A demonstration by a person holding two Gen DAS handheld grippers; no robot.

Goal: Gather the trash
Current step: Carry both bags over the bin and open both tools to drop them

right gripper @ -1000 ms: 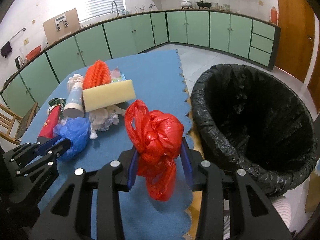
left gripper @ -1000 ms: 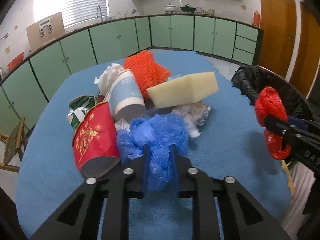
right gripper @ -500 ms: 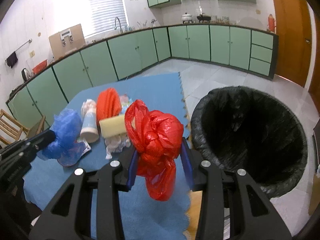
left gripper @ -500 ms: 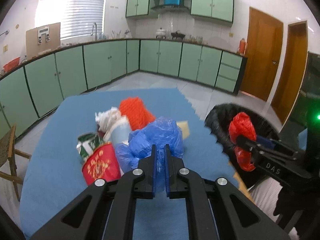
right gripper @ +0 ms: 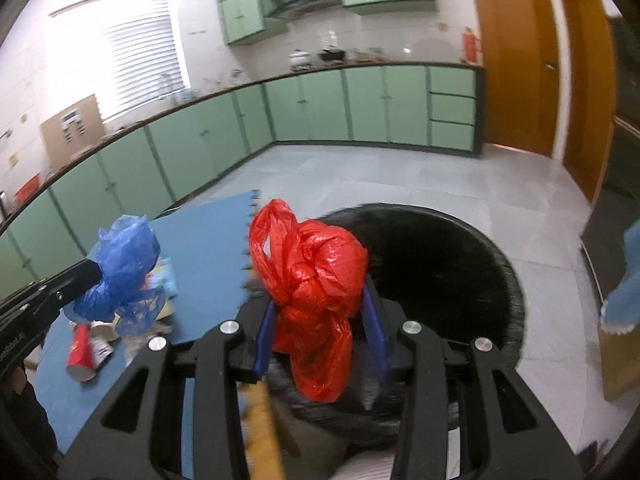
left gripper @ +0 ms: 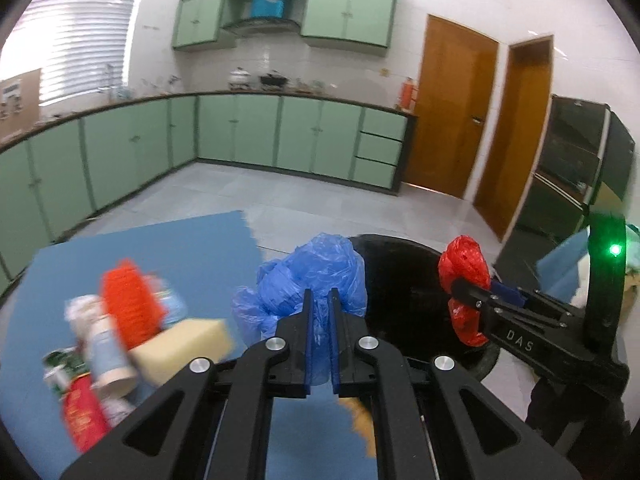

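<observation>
A crumpled red bag (right gripper: 316,280) is clamped between the fingers of the right gripper (right gripper: 320,312) and held above the near rim of the black-lined bin (right gripper: 460,264), while a crumpled blue bag (left gripper: 312,280) is pinched in the nearly closed left gripper (left gripper: 319,320) and carried over the edge of the blue mat (left gripper: 180,248), beside the bin. The drop-off step looks to be in hand: each load needs to be centred over the bin mouth before the fingers are parted. A yellow sponge (left gripper: 184,344), paper cups (left gripper: 108,344) and an orange mesh (left gripper: 130,304) are left on the mat for later pickups.
</observation>
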